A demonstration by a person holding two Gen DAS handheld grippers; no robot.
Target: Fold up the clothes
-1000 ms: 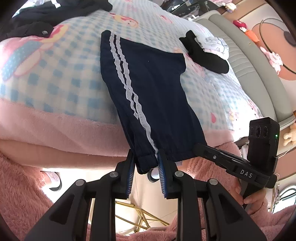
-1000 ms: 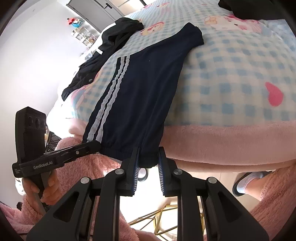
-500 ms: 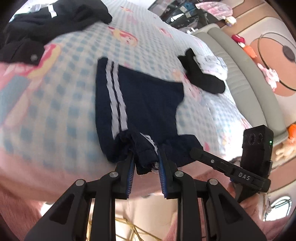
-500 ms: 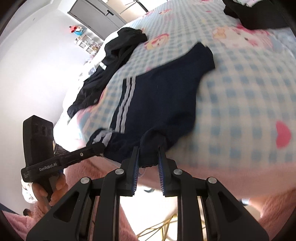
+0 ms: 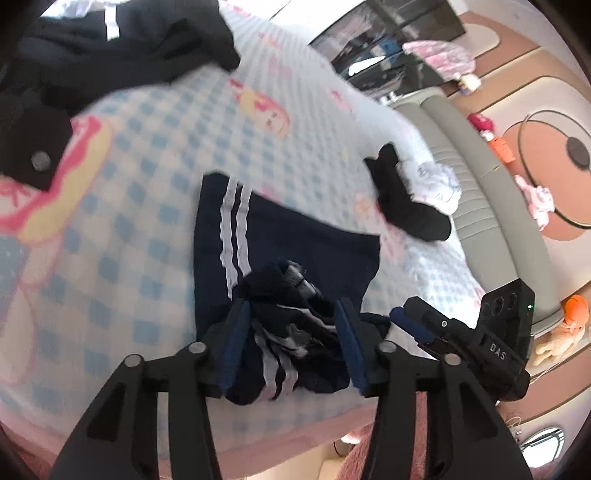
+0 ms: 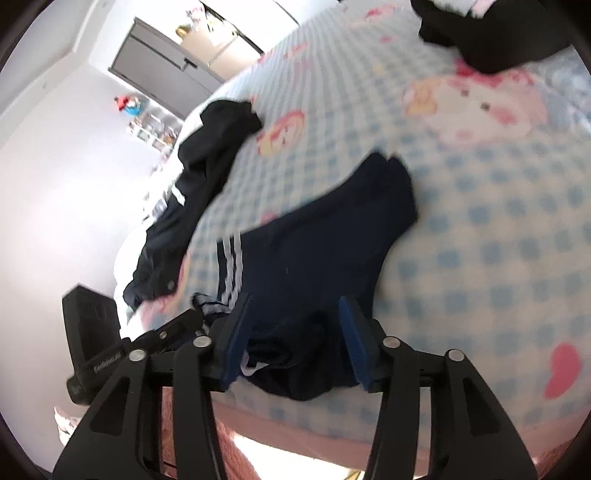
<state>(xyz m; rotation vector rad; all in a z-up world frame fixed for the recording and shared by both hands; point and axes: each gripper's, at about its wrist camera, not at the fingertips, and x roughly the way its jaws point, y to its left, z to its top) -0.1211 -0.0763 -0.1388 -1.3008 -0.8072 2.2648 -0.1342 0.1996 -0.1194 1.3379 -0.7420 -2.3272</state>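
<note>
On the bed [image 5: 155, 155], left wrist view: navy pants [image 5: 288, 240] with two white side stripes lie flat on the blue-checked cartoon blanket, near its front edge. Pant hems are bunched on top of the lower part, a crumpled heap with stripes showing. Left gripper [image 5: 293, 343] sits over that heap, jaws opening, blue pads standing apart on either side of the bunched cloth; cloth is between them but the pads don't look to be pressing it. Right gripper [image 5: 410, 325] shows at right, tip low at the pants' edge, its jaws not readable from this side. Black jacket [image 5: 110, 40] with a white stripe piled at top left of the bed. Black sock [image 5: 406, 206] and a white printed cloth [image 5: 432, 181] lie together at the right side, well apart from the pants. Grey headboard [image 5: 480, 192] beyond them. Heavy motion blur overall.

Right wrist view: same pants [image 6: 332, 251] spread on the blanket, waist end pointing away, stripes at left. Right gripper [image 6: 291, 336] over the near folded-up hem, jaws opening, pads apart with dark cloth lying loose between them, no clear squeeze. Left gripper [image 6: 195, 317] comes in from lower left, its tip at the striped corner of the pants; black camera block behind it. Black jacket [image 6: 199, 184] stretches along the bed's left edge. Another dark garment [image 6: 491, 33] at top right corner. Pink fuzzy border of the blanket runs below the grippers. White wall and grey wardrobe [image 6: 162, 70] in the background.
</note>
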